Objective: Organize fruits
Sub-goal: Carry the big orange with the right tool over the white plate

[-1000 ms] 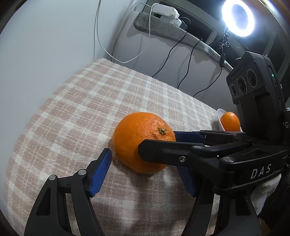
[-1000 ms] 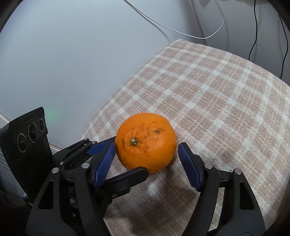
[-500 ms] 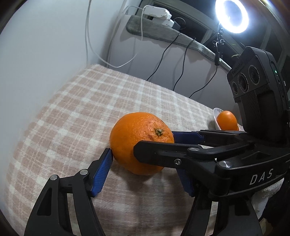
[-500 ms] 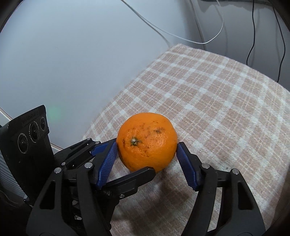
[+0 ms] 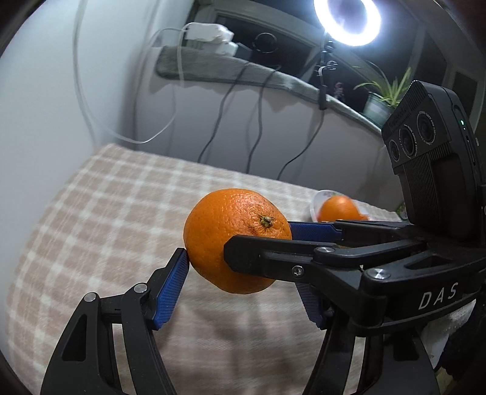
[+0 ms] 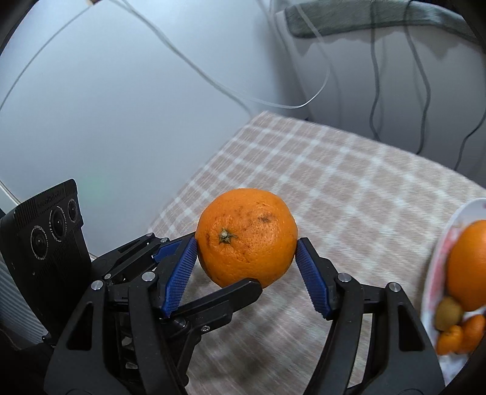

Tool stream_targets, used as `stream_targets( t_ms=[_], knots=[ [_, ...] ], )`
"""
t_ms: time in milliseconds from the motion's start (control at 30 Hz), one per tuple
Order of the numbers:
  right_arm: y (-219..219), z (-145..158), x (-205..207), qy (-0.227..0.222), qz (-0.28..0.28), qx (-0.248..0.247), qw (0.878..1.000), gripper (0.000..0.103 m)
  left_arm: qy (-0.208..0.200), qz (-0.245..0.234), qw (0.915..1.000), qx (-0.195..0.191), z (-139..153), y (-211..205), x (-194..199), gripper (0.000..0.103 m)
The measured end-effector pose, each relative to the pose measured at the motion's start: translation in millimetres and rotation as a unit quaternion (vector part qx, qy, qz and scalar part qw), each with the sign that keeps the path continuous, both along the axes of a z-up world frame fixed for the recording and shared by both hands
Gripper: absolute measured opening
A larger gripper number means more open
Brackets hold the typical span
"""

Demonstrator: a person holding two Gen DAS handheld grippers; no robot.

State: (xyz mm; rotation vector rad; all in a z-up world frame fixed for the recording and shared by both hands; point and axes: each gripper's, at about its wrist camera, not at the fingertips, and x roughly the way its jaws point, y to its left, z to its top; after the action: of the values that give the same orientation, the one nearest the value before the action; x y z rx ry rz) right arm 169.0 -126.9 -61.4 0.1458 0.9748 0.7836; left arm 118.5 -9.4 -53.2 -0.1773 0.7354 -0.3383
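A large orange (image 5: 234, 240) (image 6: 246, 237) is held above the checked cloth (image 5: 115, 206). My left gripper (image 5: 243, 279) and my right gripper (image 6: 246, 261) are both shut on it, their blue pads (image 6: 179, 276) pressing its sides crosswise. A white plate (image 6: 437, 273) at the right holds another orange (image 6: 469, 267), a small green-brown fruit (image 6: 449, 313) and small orange fruits. The plate's rim also shows in the left wrist view (image 5: 316, 203), partly hidden behind the right gripper's body.
The checked cloth (image 6: 349, 194) ends at a grey wall at the left and back. Cables (image 5: 258, 115) hang from a ledge (image 5: 243, 70) with a ring light (image 5: 346, 21) and a potted plant (image 5: 379, 100).
Both grippers have closed onto the orange and lifted it off the cloth. The views have swung toward the plate, which has come into the right wrist view.
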Motion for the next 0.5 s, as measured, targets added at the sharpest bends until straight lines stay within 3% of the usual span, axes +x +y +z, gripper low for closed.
stream_targets(
  t_ms=[500],
  knots=[
    [-83.7, 35.1, -3.5, -0.033, -0.072, 0.0, 0.997, 0.07, -0.029, -0.073, 0.9969, 0.009, 17.3, -76.2, 18.4, 0.068]
  ],
)
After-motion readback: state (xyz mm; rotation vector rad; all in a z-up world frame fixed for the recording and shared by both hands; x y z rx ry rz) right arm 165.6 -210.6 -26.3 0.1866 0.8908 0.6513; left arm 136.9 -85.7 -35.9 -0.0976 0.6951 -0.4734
